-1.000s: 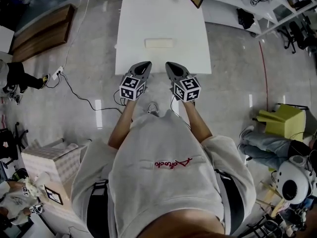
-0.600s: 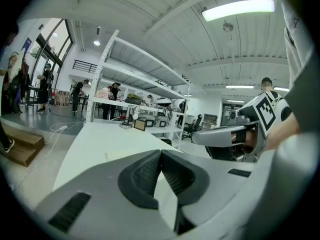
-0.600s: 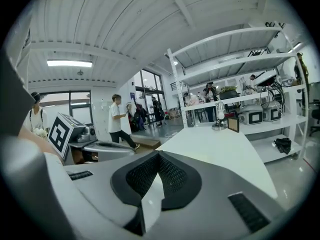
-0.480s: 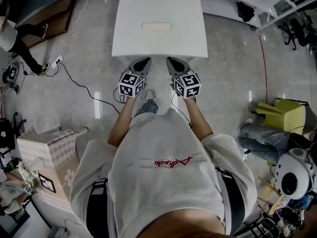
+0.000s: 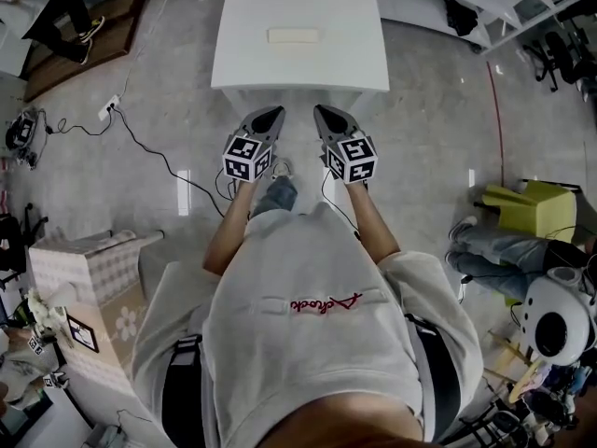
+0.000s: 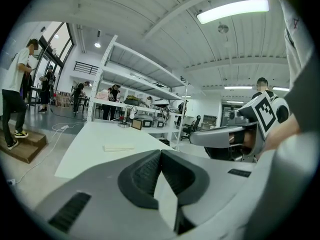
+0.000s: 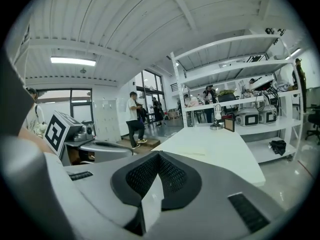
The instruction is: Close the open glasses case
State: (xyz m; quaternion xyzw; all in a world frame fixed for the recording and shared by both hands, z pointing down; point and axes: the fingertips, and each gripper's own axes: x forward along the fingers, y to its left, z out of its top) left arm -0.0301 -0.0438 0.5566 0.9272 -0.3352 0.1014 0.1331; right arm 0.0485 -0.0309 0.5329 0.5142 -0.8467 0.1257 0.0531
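1 white table point(image 5: 298, 63) stands ahead of the person, and on it lies 1 glasses case point(image 5: 293, 35), a pale cream oblong. It sits about midway between the table's left and right edges and well beyond both tools. From the left gripper view the case point(image 6: 119, 147) shows as a low flat strip on the white top. In the right gripper view it point(image 7: 190, 153) is only a faint pale shape. In every view it is too small to tell whether its lid is up or down.

The person holds 2 grippers side by side, each carrying 1 cube with square markers. The left gripper point(image 5: 269, 118) and the right gripper point(image 5: 325, 116) point toward the table, their tips over the floor just short of its near edge and apart from each other. The left gripper's point(image 6: 161, 156) 2 jaws are pressed together with nothing between them. The right gripper's point(image 7: 159, 156) 2 jaws also meet at the tips, empty.

At the table's far right corner stands 1 small dark frame point(image 6: 136, 124). Beyond the table's far end runs 1 white shelf rack point(image 7: 235, 79) loaded with equipment. On the floor to the left are 1 wooden platform point(image 5: 84, 35) and 1 cardboard box point(image 5: 89, 278). To the right is 1 yellow-green seat point(image 5: 532, 222).
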